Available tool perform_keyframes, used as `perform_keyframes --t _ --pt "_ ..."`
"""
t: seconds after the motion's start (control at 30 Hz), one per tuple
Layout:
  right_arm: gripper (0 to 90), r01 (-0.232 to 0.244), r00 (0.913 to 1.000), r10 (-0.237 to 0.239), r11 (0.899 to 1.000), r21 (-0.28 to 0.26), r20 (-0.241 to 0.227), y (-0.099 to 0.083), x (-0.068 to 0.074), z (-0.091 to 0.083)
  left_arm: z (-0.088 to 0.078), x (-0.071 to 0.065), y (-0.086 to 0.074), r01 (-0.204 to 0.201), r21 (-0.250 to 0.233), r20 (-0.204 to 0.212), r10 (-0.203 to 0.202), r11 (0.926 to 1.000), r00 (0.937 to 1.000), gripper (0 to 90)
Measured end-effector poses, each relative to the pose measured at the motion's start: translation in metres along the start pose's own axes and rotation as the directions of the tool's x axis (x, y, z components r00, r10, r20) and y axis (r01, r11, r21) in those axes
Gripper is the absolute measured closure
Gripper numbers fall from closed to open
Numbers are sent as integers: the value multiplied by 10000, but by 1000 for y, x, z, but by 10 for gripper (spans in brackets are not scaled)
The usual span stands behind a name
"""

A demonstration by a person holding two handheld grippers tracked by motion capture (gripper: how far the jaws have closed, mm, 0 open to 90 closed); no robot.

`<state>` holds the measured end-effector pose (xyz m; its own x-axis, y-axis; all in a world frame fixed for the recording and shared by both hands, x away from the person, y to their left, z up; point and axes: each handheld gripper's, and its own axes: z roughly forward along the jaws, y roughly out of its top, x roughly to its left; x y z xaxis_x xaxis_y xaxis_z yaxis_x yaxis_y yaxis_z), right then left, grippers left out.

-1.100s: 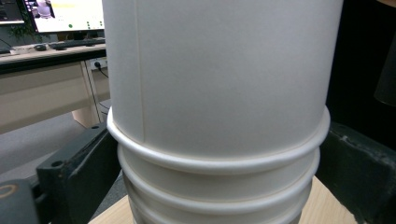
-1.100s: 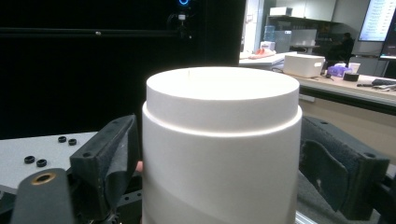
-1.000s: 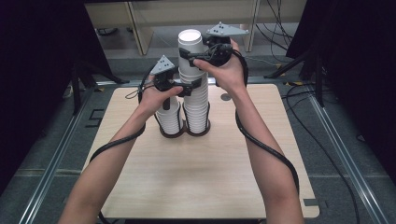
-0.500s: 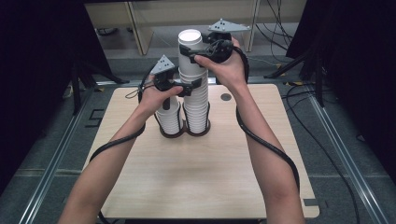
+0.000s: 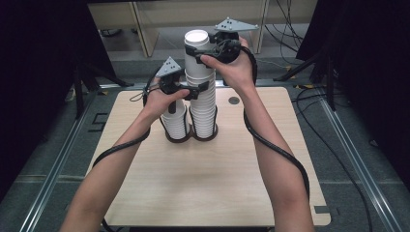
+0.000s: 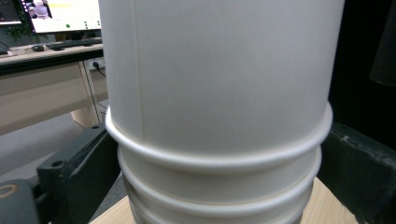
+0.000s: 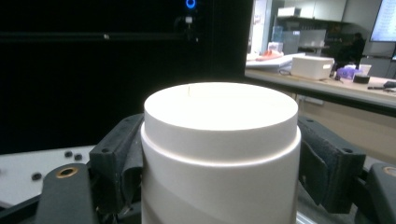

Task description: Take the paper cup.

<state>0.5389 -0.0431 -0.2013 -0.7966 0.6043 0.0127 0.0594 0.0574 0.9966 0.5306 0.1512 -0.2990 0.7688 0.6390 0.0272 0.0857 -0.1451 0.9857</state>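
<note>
A tall stack of upturned white paper cups (image 5: 204, 108) stands in a black double-ring holder (image 5: 212, 136) on the wooden table (image 5: 203, 193). A shorter stack (image 5: 175, 122) sits in the ring to its left. My left gripper (image 5: 194, 91) is shut on the tall stack at mid height. In the left gripper view its jaws press both sides of the rimmed cups (image 6: 219, 93). My right gripper (image 5: 207, 54) is shut on the top cup (image 5: 196, 46). The right gripper view has the top cup's flat base (image 7: 219, 107) between the two jaws.
Cables trail from both grippers across the table and off its near edge. A dark round spot (image 5: 234, 100) marks the table behind the stacks. Wooden furniture legs and more cables stand beyond the far edge. Metal rails run along both sides of the table.
My right hand and its gripper have risen slightly at the top of the tall stack. The left gripper and both stacks stay where they were.
</note>
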Motion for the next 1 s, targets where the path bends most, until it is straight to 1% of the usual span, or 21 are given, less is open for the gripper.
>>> perform_keyframes --t 0.03,0.2,0.23,0.3,0.33,0.47,0.5,0.53,0.57,0.6,0.63,0.67,0.73,0.83,0.9,0.93,1.0 --pt "241 46 10000 -46 10000 -77 -37 1 -1 0 0 0 0 65 -53 7 -65 10000 10000 34" --pt "242 9 10000 -10 9999 -169 -31 5 -1 -1 1 -1 0 109 -91 21 -108 9999 9999 33" --pt "242 116 9999 -115 9996 -265 30 6 -1 -2 1 -1 0 120 -108 24 -120 9999 9999 33" --pt "243 34 10000 -33 9998 -215 25 7 -1 -2 1 -1 0 129 -119 23 -128 9998 9999 33" --pt "243 -5 10000 4 9992 -394 -23 9 -1 -3 1 -1 0 165 -110 14 -165 9998 9999 33" --pt "243 -21 10000 21 9984 -572 -5 11 -1 -5 1 0 0 149 -96 31 -149 9998 9999 32" --pt "243 -166 9998 162 9979 -626 -69 12 0 -5 1 0 0 155 -95 34 -154 9998 9999 32" --pt "243 -38 10000 38 9972 -748 2 13 -1 -6 1 0 0 153 -95 35 -153 9998 9999 32" --pt "243 -181 9998 180 9962 -850 -21 15 0 -8 2 0 1 155 -75 36 -154 9999 9999 32" --pt "243 -181 9998 180 9962 -850 -21 15 0 -8 2 0 1 155 -75 36 -154 9999 9999 32" --pt "244 32 10000 -32 9944 -1060 2 17 0 -9 2 -1 1 166 -83 37 -166 9998 9999 32" --pt "244 -69 10000 66 9946 -1036 -27 18 1 -10 2 0 0 164 -93 49 -164 9998 9999 32" --pt "244 15 10000 -13 9924 -1233 21 19 2 -11 2 0 0 182 -83 42 -182 9998 9998 31" --pt "245 22 10000 -17 9888 -1494 37 21 2 -13 2 0 0 163 -99 47 -162 9998 9999 31" --pt "245 -20 10000 22 9875 -1577 12 22 2 -15 2 0 0 169 -96 47 -169 9998 9998 31" --pt "246 -115 9999 114 9867 -1620 -21 23 2 -16 2 0 0 159 -93 48 -158 9998 9999 31" --pt "246 -59 10000 61 9863 -1647 11 24 2 -16 2 0 1 150 -90 58 -150 9998 9999 31"
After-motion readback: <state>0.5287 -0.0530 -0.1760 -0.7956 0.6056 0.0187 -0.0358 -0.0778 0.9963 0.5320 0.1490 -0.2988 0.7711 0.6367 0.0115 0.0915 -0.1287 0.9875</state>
